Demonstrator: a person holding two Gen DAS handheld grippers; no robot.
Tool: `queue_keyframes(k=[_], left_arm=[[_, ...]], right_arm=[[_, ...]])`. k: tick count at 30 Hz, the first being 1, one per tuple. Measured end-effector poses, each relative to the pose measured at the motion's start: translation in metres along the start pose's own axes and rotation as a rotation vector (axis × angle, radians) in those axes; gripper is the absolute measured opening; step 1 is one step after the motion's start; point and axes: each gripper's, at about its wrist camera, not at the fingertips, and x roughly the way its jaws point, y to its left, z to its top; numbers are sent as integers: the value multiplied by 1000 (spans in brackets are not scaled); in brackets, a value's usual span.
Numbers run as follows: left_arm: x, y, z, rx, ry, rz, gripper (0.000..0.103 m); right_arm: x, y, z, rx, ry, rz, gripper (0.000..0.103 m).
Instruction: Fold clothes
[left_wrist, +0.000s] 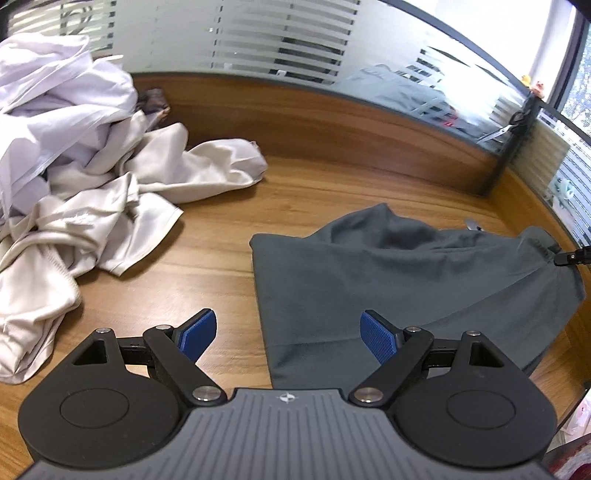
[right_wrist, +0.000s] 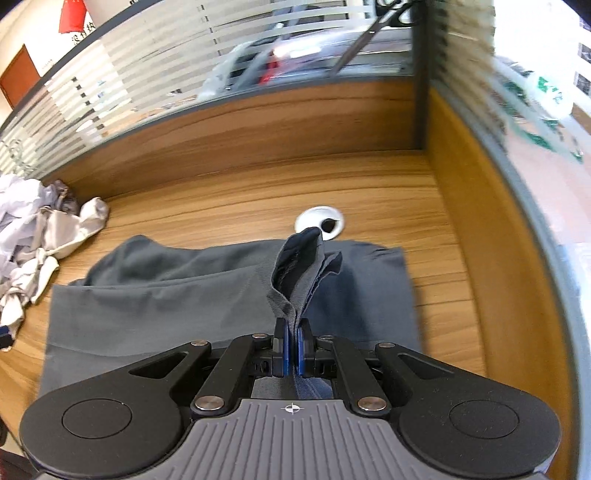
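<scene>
Blue pads (right_wrist: 283, 345) of the right gripper (right_wrist: 294, 347) stand pressed together on a raised fold of the grey garment (right_wrist: 184, 295); the pinched edge rises from the jaws as a narrow ridge toward the white cable port (right_wrist: 314, 218) in the desk (right_wrist: 240, 192). No readable brand appears on either tool; only a small cross-in-circle mark sits on each ribbed grey housing.

Left gripper (left_wrist: 288, 332): jaws spread wide, nothing between them, above the near left edge of the same garment. The garment lies mostly flat on the wooden desk, with its far part bunched.

A heap of pale clothes (left_wrist: 74, 177) lies on the desk, well apart to the left. Frosted striped glass (left_wrist: 258, 40) backs the desk. A red flag (right_wrist: 72, 14) with blurred, unreadable lettering beneath it shows at the upper left of the right wrist view.
</scene>
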Motion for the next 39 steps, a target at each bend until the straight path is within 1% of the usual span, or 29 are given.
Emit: queue_keyframes(k=[2,5,6,7,9,11,13,15,18,19,21,23,24,26,29,31,33,35,38,39], left_arm=[[1,-1,1,7,5,-4,89],[3,-1,2,21,13,-4,89],[3,-1,3,25,14,-4,89],[4,-1,3,28,15,-3,89],[5,-1,5,38,17,-1,89],[6,-3,8,69,18,3,89],[8,-7,12,108,20,-4,89],[13,-9,17,152,24,-23,89],[27,-13,27,207,36,-44,89],[32,-13,30,218,42,-58,89],[44,-13,37,237,58,-88,89],[55,-12,45,254,75,-126,89],[60,-11,48,263,84,-151,88],[73,-11,56,281,123,-234,85],[90,-16,66,356,174,-320,82],[107,-18,68,407,218,-359,78],[124,-21,71,457,264,-396,75],[141,-20,71,495,309,-401,74],[156,-11,76,490,326,-425,74],[159,-7,77,503,327,-429,74]], right_arm=[[4,-10,-1,15,3,-16,7],[18,-21,-6,10,36,-48,8],[23,-24,-9,5,50,-62,12],[28,-25,-10,-2,58,-90,15],[31,-22,-12,-34,74,-140,15],[22,-15,-10,-57,52,-176,17],[8,-9,-9,-52,12,-203,29],[-5,-2,-10,-47,-27,-222,31],[-12,9,-21,-33,-38,-197,31],[-11,13,-26,-28,-39,-194,31],[-5,17,-41,-1,-13,-179,31],[4,21,-52,13,9,-185,31],[9,22,-58,20,20,-189,31],[21,20,-66,27,34,-205,31],[38,14,-76,52,61,-229,31],[42,11,-79,72,47,-235,32],[40,15,-75,94,40,-251,32],[29,25,-71,100,4,-267,32],[7,48,-69,116,-43,-252,33],[-1,59,-69,118,-60,-248,35]])
